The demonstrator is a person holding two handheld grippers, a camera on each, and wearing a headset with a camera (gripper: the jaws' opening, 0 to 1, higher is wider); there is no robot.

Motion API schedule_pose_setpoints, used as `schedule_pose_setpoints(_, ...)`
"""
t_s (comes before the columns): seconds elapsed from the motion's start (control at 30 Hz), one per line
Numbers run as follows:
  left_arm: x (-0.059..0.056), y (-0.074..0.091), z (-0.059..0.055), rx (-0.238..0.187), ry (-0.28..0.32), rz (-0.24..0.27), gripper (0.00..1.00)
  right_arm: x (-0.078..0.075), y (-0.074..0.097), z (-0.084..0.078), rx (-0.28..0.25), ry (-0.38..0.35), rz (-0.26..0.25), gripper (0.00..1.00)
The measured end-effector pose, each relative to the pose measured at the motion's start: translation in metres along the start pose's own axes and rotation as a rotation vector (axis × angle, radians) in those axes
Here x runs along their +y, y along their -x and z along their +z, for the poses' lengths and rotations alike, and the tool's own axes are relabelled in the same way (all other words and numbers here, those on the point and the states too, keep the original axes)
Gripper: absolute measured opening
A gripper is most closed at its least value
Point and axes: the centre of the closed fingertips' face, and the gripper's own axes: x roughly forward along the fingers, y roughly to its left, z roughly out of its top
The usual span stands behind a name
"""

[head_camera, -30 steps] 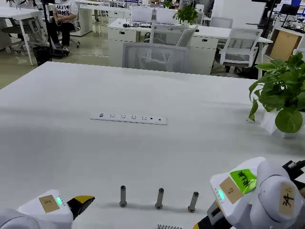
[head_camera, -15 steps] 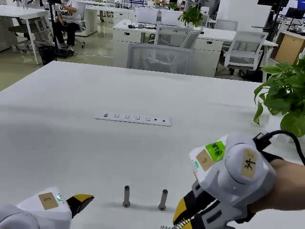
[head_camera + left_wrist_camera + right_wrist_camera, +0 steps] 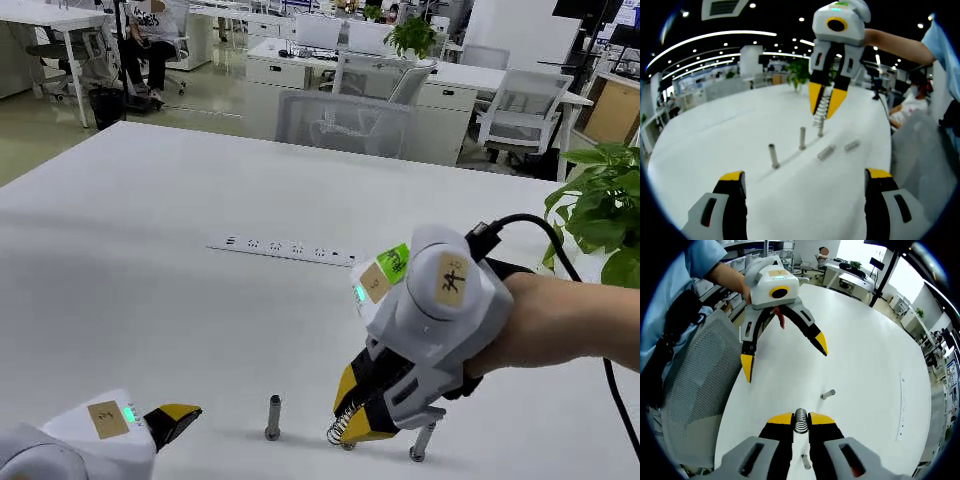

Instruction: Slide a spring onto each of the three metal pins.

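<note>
Three short metal pins stand in a row near the table's front edge; the left pin [image 3: 273,417] and the right pin [image 3: 424,440] show in the head view. My right gripper [image 3: 352,415] hovers between them, shut on a spring [image 3: 338,428] that hangs upright. In the left gripper view the right gripper [image 3: 824,110] holds the spring [image 3: 820,120] just above the farthest pin [image 3: 820,131], beyond two more pins [image 3: 802,138] [image 3: 773,156]. My left gripper [image 3: 805,174] stands open at the table's left front, holding nothing. Two loose springs [image 3: 826,152] [image 3: 852,145] lie beside the pins.
A white power strip [image 3: 285,249] lies across the middle of the table [image 3: 150,270]. A potted plant [image 3: 605,215] stands at the right edge. A mesh chair [image 3: 345,125] sits behind the table's far side. Desks and a seated person are beyond.
My right gripper has gone from the bottom right to a spring lying at the table's front edge, shut on it and lifted it over the pins. My left gripper has stayed put.
</note>
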Motion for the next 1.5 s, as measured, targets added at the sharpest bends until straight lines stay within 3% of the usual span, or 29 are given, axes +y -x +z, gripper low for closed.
schedule_pose_setpoints(0.27, -0.002, -0.002, -0.004, 0.016, -0.001, -0.016, 1.00, -0.024, -0.006, -0.006, 0.109, 0.091, 0.009, 0.12)
schedule_pose_setpoints(0.43, -0.003, -0.002, -0.004, 0.018, -0.005, -0.012, 1.00, -0.038, -0.010, 0.003, 0.118, 0.121, 0.020, 0.12)
schedule_pose_setpoints(0.53, -0.003, -0.003, -0.003, 0.013, 0.002, -0.015, 1.00, -0.046, -0.012, -0.005, 0.197, 0.189, 0.024, 0.12)
schedule_pose_setpoints(0.67, -0.004, -0.003, -0.006, 0.024, -0.007, -0.021, 1.00, -0.052, -0.018, 0.002, 0.168, 0.166, 0.043, 0.12)
schedule_pose_setpoints(1.07, -0.002, -0.002, -0.008, 0.023, 0.007, -0.018, 1.00, -0.058, -0.035, 0.017, 0.179, 0.210, 0.084, 0.12)
schedule_pose_setpoints(1.5, -0.002, -0.003, -0.008, 0.014, 0.028, -0.018, 1.00, -0.057, -0.046, 0.018, 0.196, 0.237, 0.118, 0.12)
